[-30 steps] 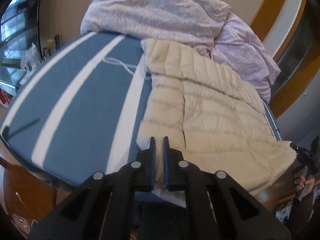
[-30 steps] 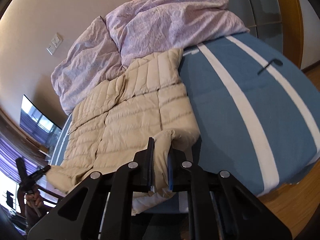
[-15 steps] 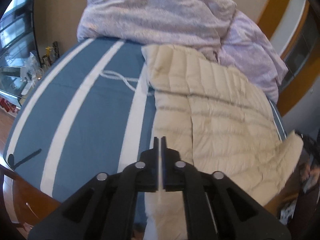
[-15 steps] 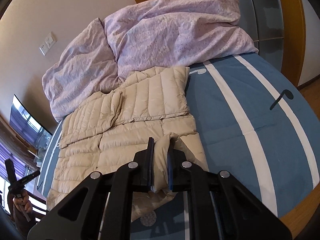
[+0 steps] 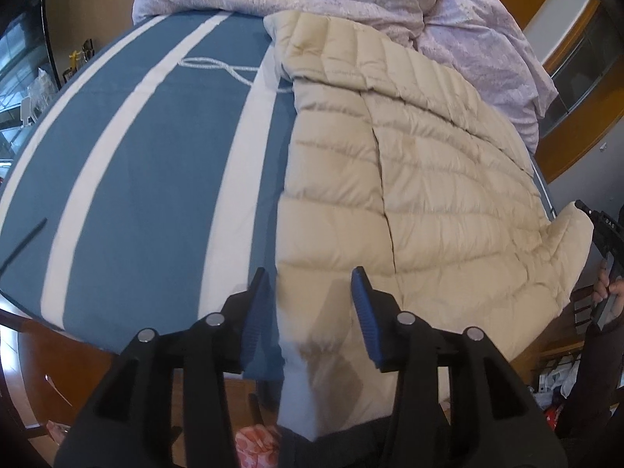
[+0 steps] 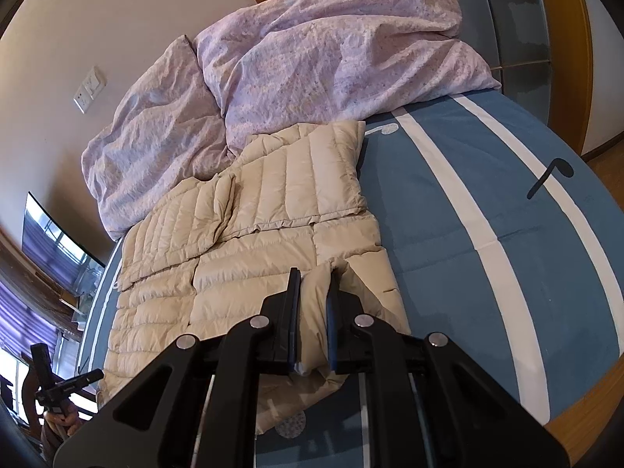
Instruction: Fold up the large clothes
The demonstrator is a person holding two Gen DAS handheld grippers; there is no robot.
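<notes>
On one bed point(image 5: 128, 179), one jacket point(image 5: 429, 195); left gripper point(image 5: 310, 292) gapes; right gripper point(image 6: 314, 296) pinches its hem.

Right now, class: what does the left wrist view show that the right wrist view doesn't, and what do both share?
Only the left wrist view shows the left gripper open, its jaws spread over the jacket edge, and a white cord on the bed. Only the right wrist view shows the right gripper shut on a jacket fold, and a wall switch. Both show the cream jacket, the striped bed and the lilac duvet.
</notes>
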